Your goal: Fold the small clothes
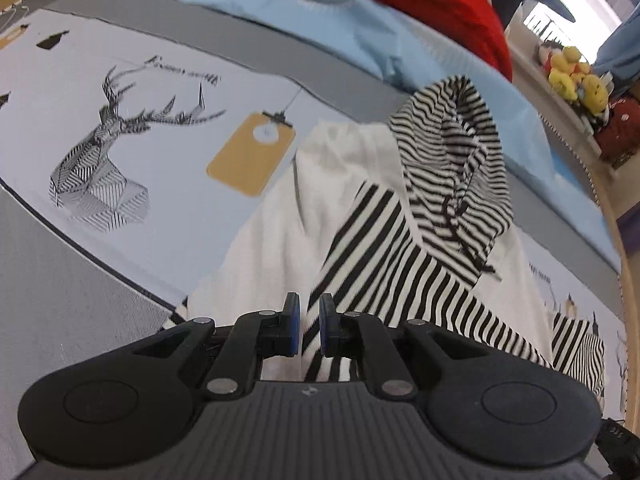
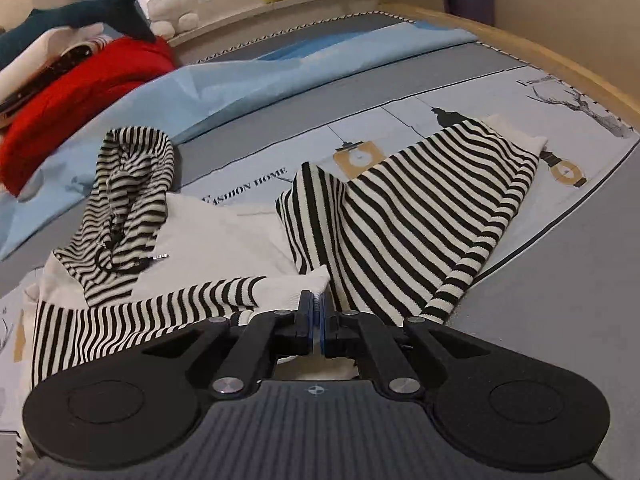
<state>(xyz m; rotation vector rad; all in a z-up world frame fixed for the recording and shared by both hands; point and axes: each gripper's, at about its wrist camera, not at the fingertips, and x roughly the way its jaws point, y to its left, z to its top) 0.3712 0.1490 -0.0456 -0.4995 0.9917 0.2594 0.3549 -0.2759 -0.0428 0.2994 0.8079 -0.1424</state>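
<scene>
A small black-and-white striped hoodie point(image 1: 384, 216) with white panels lies on the bed, hood point(image 1: 452, 152) at the far end. My left gripper point(image 1: 310, 322) is shut on a striped part of it, with cloth between the blue pads. In the right wrist view the hoodie point(image 2: 400, 216) is partly folded, hood point(image 2: 132, 192) at left, a striped sleeve point(image 2: 160, 316) across the front. My right gripper point(image 2: 319, 316) is shut on the hoodie's white edge point(image 2: 296, 284).
The bed cover point(image 1: 140, 140) has deer and tag prints. A light blue sheet point(image 2: 240, 76) and a red garment point(image 2: 92, 88) lie at the far side. A plush shark point(image 2: 80, 12) and yellow soft toys point(image 1: 572, 76) sit by the window. The wooden bed frame point(image 2: 560, 68) runs along the right.
</scene>
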